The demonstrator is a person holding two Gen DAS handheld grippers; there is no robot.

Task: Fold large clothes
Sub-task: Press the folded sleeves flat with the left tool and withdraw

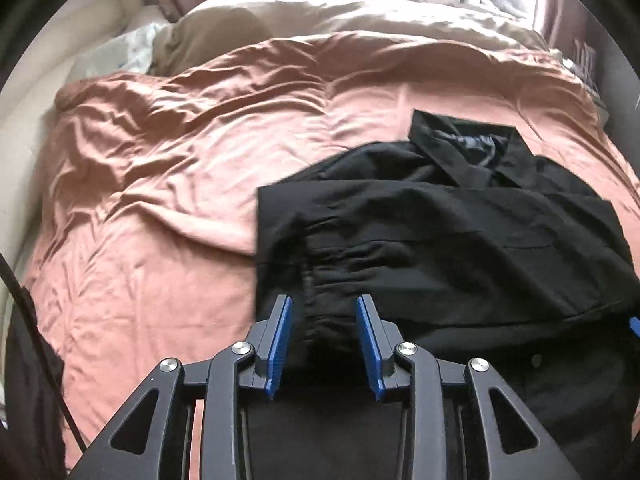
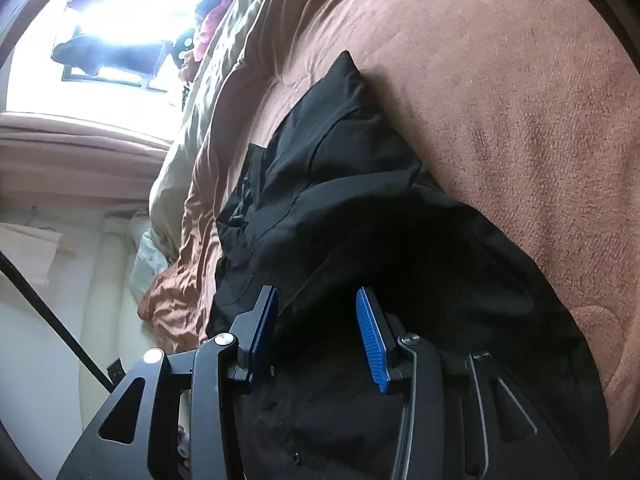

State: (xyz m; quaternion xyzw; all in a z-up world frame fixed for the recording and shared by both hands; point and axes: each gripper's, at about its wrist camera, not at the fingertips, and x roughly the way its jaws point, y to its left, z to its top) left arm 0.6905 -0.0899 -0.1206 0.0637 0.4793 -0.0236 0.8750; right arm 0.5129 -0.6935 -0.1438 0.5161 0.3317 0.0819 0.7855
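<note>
A: Where does the black shirt (image 1: 460, 232) lie?

B: On the bed, over the rust-coloured duvet (image 1: 180, 184), toward the bed's near right part as the left wrist view shows it. It is partly folded: the collar (image 1: 460, 140) points toward the far end of the bed, and a sleeve with a gathered cuff (image 1: 332, 276) runs across the body toward the near edge.

A: What is the state of the left gripper (image 1: 325, 340)?

B: Its blue pads (image 1: 280, 344) stand narrowly apart, one on either side of the sleeve's cuff end. Black cloth lies between them, yet a gap shows on each side, so no pad presses on it.

A: And the right gripper (image 2: 316, 336)?

B: It is also narrowly parted, and rolled so that the bed appears tilted in its view. Dark shirt fabric (image 2: 340, 208) fills the space between the ribbed blue pads (image 2: 372, 344); whether they pinch it or merely hover over it I cannot tell.

A: What else is in view?

B: A beige blanket (image 1: 360, 16) at the bed's far end, below a bright window (image 2: 120, 8) with a pink curtain (image 2: 72, 164).
</note>
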